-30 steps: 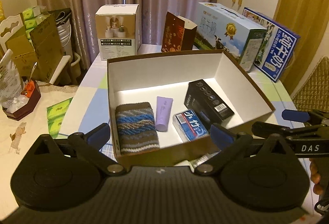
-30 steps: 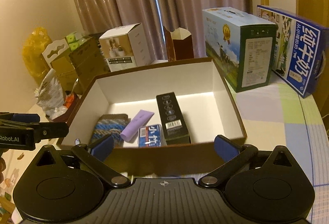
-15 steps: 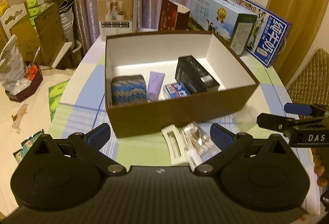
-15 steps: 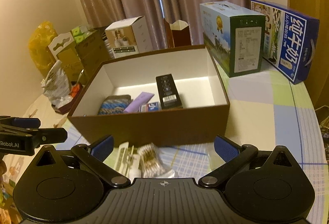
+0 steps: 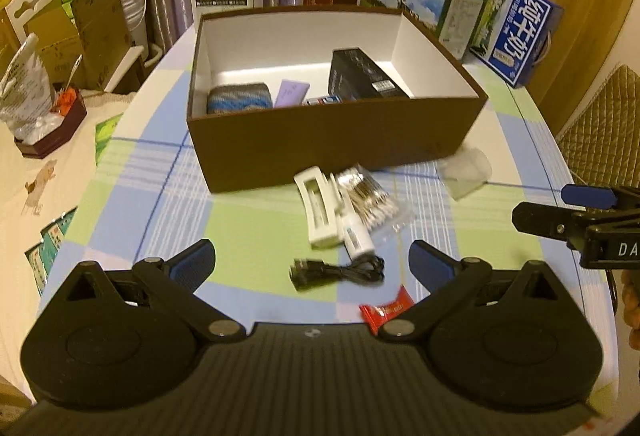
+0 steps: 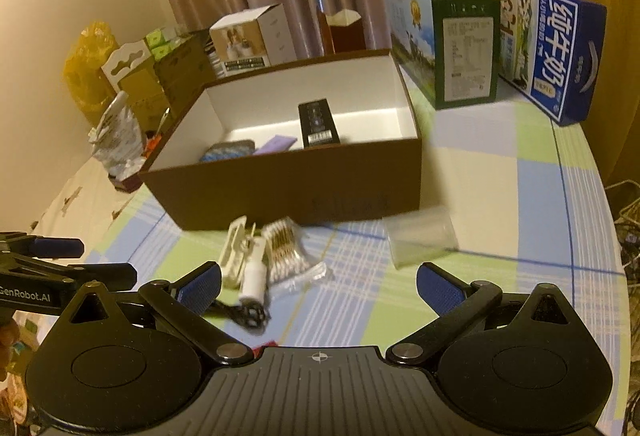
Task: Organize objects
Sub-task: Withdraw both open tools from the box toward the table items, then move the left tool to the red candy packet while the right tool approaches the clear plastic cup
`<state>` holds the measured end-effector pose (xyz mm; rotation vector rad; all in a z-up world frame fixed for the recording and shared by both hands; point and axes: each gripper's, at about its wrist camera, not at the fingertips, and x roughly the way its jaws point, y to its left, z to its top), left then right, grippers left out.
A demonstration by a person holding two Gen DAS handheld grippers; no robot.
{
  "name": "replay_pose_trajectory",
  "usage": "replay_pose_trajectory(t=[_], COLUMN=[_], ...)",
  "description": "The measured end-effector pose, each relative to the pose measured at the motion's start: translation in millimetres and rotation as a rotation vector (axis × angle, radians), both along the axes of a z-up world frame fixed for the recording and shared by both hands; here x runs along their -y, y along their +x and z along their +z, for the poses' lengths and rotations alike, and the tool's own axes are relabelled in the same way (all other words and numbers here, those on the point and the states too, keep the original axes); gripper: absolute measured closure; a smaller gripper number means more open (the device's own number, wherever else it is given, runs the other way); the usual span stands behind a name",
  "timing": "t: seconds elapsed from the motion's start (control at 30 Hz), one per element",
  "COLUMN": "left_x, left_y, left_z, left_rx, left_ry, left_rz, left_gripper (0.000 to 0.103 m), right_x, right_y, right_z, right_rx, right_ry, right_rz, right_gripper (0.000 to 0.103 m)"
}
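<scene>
Both the left gripper (image 5: 312, 262) and the right gripper (image 6: 319, 281), marked "GenRobot.AI", hang spread and empty. At twelve o'clock, the brown cardboard box (image 5: 332, 146); before it, a white plastic case (image 5: 316, 206) and a cotton-swab packet (image 5: 370, 196).

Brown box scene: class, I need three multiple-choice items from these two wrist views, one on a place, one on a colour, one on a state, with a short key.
1. Where does the black cable lie?
A. Inside the brown box
B. On the tablecloth, in front of the brown box
C. On top of the blue milk carton

2. What colour is the small snack wrapper?
A. Red
B. Green
C. White

3. How are the left gripper and right gripper?
A. Both open, holding nothing
B. Both shut on the cable
C. Left shut, right open

Key: B, the cable sits outside the brown box, beside the cotton swabs. A, the wrapper is red. A, both pairs of jaws are spread with nothing between.
</scene>
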<state>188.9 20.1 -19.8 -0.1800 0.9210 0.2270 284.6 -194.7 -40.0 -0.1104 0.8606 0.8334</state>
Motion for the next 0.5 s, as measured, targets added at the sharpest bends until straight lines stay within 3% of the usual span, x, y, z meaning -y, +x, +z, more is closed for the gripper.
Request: replay_pose_trajectory(t=[0.5], left_x=[32], left_y=[-16], left_z=[-14], left_rx=[-0.054], left_ry=[-0.011], left_rz=[0.017], left_gripper=[0.001], right_x=[26], right_y=[-12], right_z=[-16], right_rx=[-0.038], right_ry=[-0.042], right_rz=[0.040], right_gripper=[0.002])
